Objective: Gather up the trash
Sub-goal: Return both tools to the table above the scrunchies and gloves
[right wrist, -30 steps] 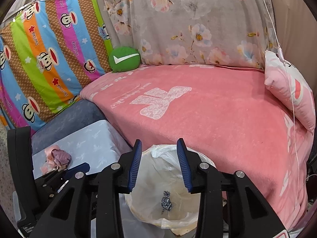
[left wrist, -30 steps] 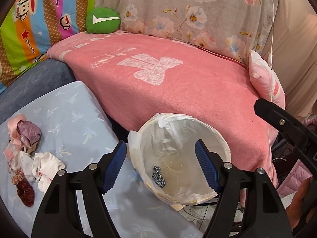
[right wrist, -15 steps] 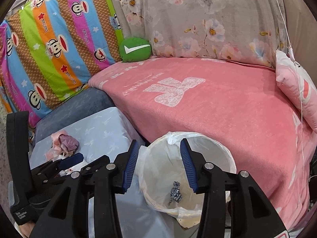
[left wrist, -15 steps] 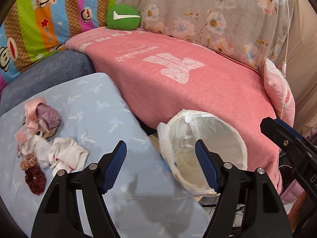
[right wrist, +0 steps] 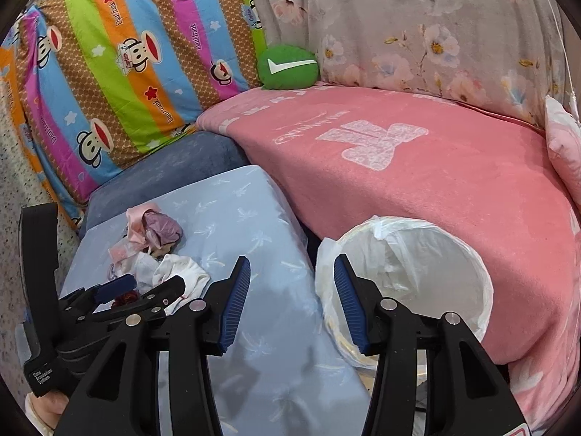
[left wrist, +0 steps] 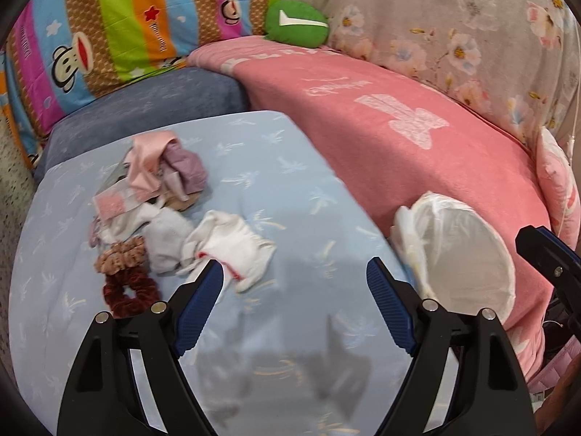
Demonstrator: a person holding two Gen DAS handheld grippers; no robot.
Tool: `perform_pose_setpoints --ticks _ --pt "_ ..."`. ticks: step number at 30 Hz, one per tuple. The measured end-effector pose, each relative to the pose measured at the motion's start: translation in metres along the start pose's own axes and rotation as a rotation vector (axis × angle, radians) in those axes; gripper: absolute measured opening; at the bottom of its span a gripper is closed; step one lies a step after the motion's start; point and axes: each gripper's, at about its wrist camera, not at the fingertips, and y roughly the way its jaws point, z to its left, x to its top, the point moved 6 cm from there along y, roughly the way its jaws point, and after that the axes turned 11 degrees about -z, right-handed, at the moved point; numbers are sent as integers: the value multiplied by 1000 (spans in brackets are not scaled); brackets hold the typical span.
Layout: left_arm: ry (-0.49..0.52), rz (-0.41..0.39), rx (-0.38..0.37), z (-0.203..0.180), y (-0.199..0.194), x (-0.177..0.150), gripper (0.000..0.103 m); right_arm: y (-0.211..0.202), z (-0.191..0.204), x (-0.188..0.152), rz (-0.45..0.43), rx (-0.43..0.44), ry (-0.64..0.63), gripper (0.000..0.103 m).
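A heap of small items lies on the light blue cover (left wrist: 276,167): a white sock-like cloth (left wrist: 225,247), pink and purple fabric (left wrist: 163,167), a tan scrunchie (left wrist: 120,258) and a dark red scrunchie (left wrist: 127,290). My left gripper (left wrist: 294,265) hovers just short of the white cloth, its jaws opening with nothing between them. My right gripper (right wrist: 292,259) is open and empty, between the cover's edge and the bin (right wrist: 410,265). The bin has a white liner, and its bottom is hidden in both views.
A pink blanket (right wrist: 417,181) covers the sofa behind the bin. A green cushion (right wrist: 287,67) and striped monkey-print fabric (right wrist: 120,72) stand at the back, and a pink pillow (left wrist: 555,181) lies at the right. A grey-blue cushion (left wrist: 152,105) borders the cover.
Both views have swung left, from over the bin toward the heap on the blue cover. The bin now sits at the right. Both pairs of jaws stand wider than before.
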Motion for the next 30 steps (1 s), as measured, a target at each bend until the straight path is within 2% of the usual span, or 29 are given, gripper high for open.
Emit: perform_pose_setpoints --ticks 3,9,20,30 --pt "-8 6 30 19 0 -5 79 7 16 -3 14 17 -13 48" --pt "-45 16 89 59 -1 -15 88 23 46 -16 44 42 -39 53" --pt "-152 67 176 132 7 -32 89 58 87 -41 102 76 -67 61" --pt "-216 103 228 179 19 -47 89 100 116 -62 161 93 -87 62"
